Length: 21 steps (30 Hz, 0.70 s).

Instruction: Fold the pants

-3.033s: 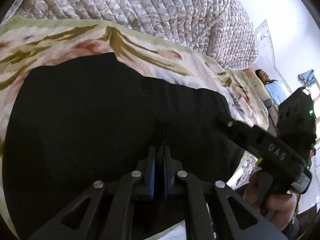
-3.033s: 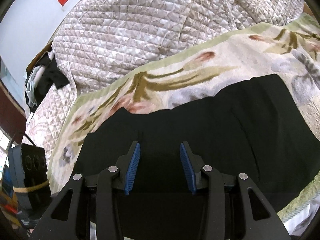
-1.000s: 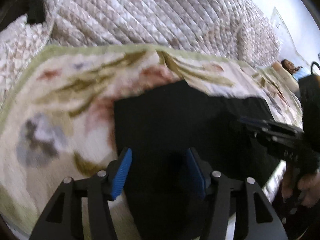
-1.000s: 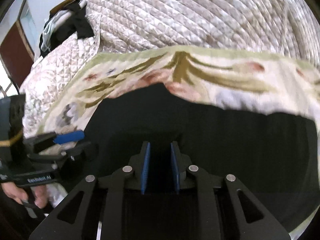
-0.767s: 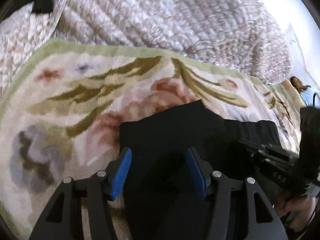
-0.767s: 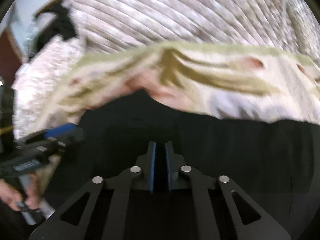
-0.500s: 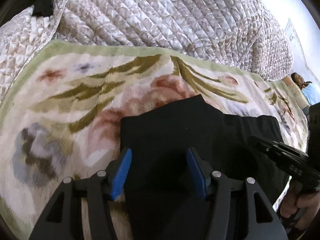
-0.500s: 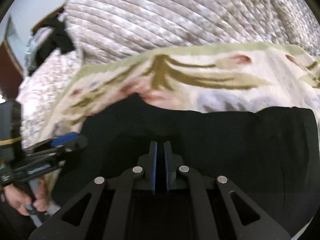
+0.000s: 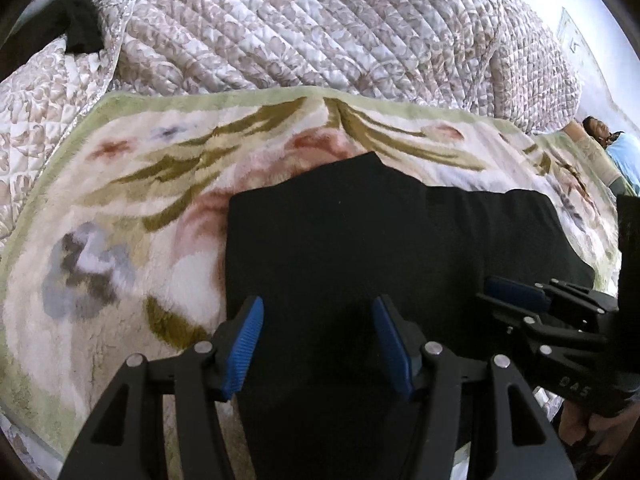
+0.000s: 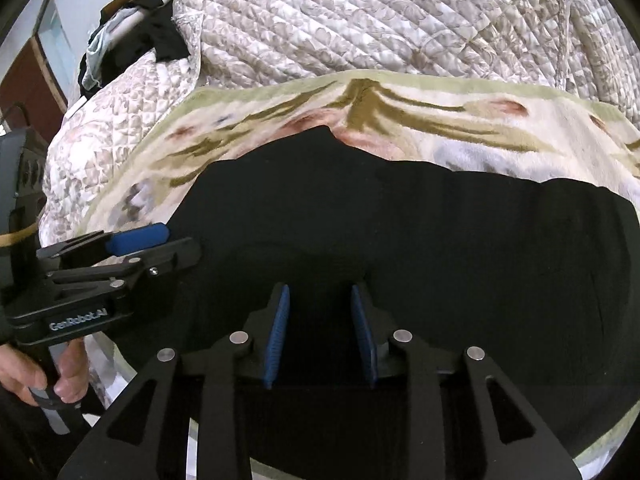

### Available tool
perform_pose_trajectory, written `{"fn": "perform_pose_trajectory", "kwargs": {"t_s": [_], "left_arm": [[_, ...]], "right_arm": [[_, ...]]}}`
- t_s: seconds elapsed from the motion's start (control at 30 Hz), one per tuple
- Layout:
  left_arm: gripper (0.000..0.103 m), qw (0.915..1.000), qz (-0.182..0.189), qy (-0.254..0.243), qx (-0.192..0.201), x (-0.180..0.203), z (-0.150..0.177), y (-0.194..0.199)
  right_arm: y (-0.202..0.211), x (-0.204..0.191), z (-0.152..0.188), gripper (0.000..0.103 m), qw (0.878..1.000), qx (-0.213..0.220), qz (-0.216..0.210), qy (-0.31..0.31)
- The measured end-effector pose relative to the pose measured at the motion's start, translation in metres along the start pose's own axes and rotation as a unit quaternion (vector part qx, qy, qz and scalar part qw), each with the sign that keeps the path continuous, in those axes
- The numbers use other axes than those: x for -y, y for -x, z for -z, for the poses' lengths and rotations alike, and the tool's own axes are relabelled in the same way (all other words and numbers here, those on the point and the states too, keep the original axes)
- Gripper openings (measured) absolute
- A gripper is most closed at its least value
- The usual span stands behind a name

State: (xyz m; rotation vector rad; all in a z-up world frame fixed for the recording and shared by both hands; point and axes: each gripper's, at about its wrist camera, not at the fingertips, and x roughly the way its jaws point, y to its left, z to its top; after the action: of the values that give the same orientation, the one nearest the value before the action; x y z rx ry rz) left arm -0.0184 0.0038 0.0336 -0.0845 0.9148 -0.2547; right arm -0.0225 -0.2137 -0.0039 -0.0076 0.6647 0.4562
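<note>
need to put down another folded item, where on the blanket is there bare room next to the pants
Bare floral blanket lies left of the black pants, and a strip runs between their far edge and the quilt. The near edge is crowded by the open left claw and open right claw.

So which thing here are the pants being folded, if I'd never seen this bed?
Start at the big quilted floral bedspread heaped at the back, then come forward to the fuzzy flower-patterned blanket spread flat before it. The pants are the plain black cloth lying on that blanket, in front of both open tools; nothing else on the blanket is solid black and patternless.
</note>
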Motion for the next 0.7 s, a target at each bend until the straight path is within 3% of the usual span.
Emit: {"fn": "perform_pose_trajectory", "kwargs": {"t_s": [0.07, 0.17, 0.23, 0.3, 0.63, 0.7], "left_arm": [[0.053, 1.0000, -0.003, -0.002, 0.006, 0.000, 0.000, 0.005], [0.036, 0.9998, -0.012, -0.005, 0.012, -0.001, 0.000, 0.010], [0.015, 0.9998, -0.014, -0.006, 0.015, -0.002, 0.001, 0.011], [0.005, 0.9996, -0.020, -0.008, 0.019, -0.002, 0.001, 0.013], [0.003, 0.9990, -0.029, -0.009, 0.033, 0.000, 0.001, 0.018], [0.008, 0.9989, -0.037, -0.008, 0.026, -0.001, 0.000, 0.015]], "right_arm": [[0.000, -0.002, -0.002, 0.032, 1.000, -0.002, 0.002, 0.002], [-0.001, -0.004, -0.002, 0.031, 1.000, -0.001, 0.010, 0.011], [0.000, -0.005, -0.001, 0.025, 1.000, 0.002, 0.019, 0.016], [0.002, -0.003, -0.001, 0.019, 1.000, 0.005, 0.018, 0.013], [0.010, 0.001, 0.002, 0.015, 1.000, 0.016, 0.013, 0.004], [0.012, 0.005, 0.002, 0.021, 1.000, 0.017, 0.013, -0.008]]}}
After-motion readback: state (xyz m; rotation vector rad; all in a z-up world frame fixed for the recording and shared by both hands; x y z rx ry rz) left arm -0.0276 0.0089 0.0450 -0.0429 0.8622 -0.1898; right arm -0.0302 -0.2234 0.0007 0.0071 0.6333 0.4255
